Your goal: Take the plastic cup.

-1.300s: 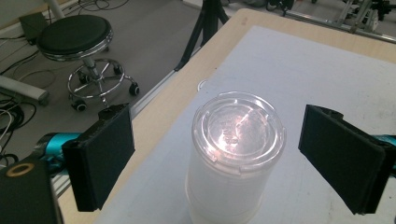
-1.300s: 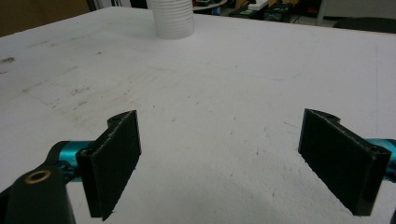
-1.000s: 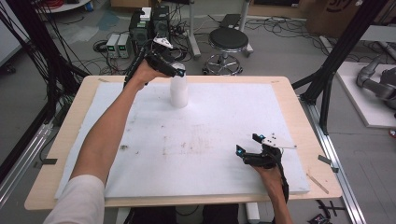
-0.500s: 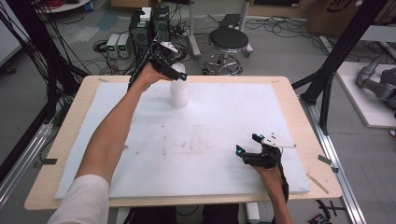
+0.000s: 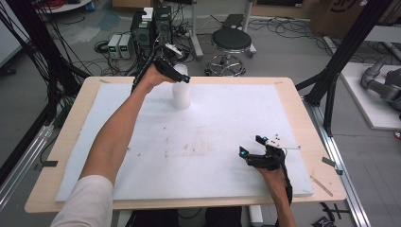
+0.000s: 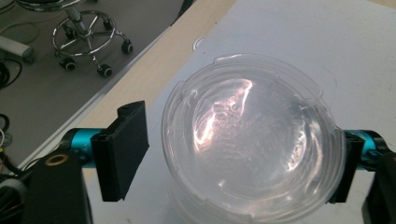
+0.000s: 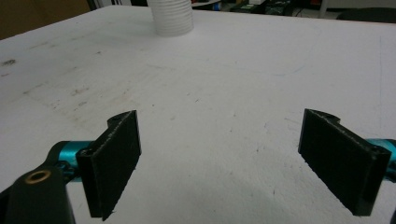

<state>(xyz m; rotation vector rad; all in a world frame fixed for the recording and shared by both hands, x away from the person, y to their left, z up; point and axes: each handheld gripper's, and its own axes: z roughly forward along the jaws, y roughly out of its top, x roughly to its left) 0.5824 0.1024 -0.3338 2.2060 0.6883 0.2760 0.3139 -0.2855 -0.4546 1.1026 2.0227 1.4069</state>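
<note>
On the white table mat [image 5: 213, 142], the stack of cups [image 5: 180, 94] at upper centre sits between the closing left gripper [image 5: 182, 77], not yet gripped or lifted, while the right gripper [image 5: 253, 147] rests wide open at lower right.

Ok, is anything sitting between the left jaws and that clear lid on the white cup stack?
Nothing visible. The left gripper straddles the clear lid atop the cup stack; its jaws have just been closing, one already at the rim, the other a bare gap away.
</note>
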